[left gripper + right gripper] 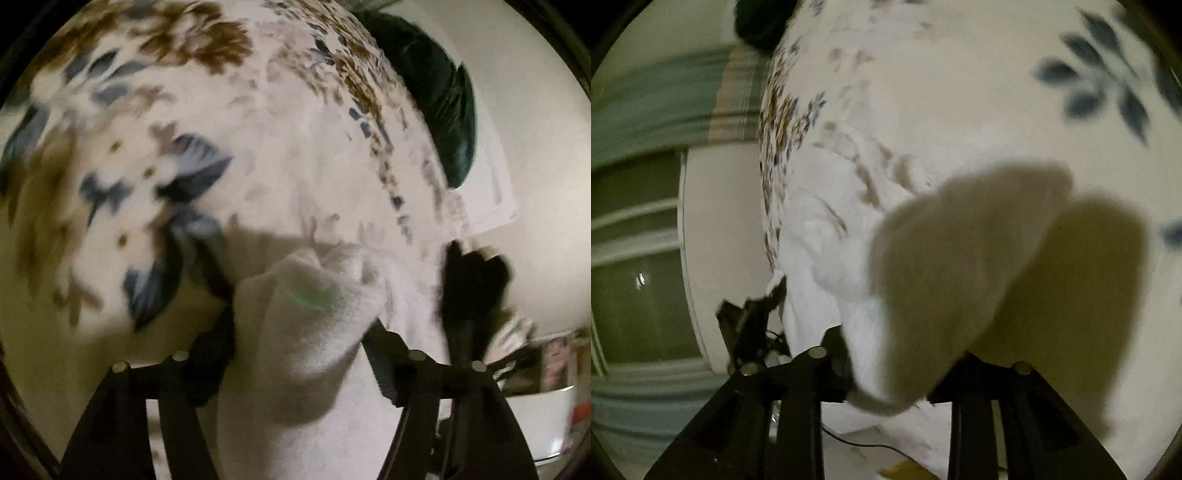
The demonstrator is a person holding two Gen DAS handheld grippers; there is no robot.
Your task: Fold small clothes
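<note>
A small white garment [295,332] is bunched between the fingers of my left gripper [299,354], which is shut on it just above the floral bedspread [147,147]. My right gripper [890,369] is shut on another bunched corner of the same white garment [942,277], which hangs over the bedspread [997,92] and casts a shadow on it. The other gripper [476,295] shows dark at the right of the left wrist view, and at the lower left of the right wrist view [750,321]. Both views are blurred.
A dark green cushion [436,110] lies at the far edge of the bed. A pale wall [535,184] lies beyond it. A window with white frames [639,240] and a striped cloth [683,96] are left of the bed.
</note>
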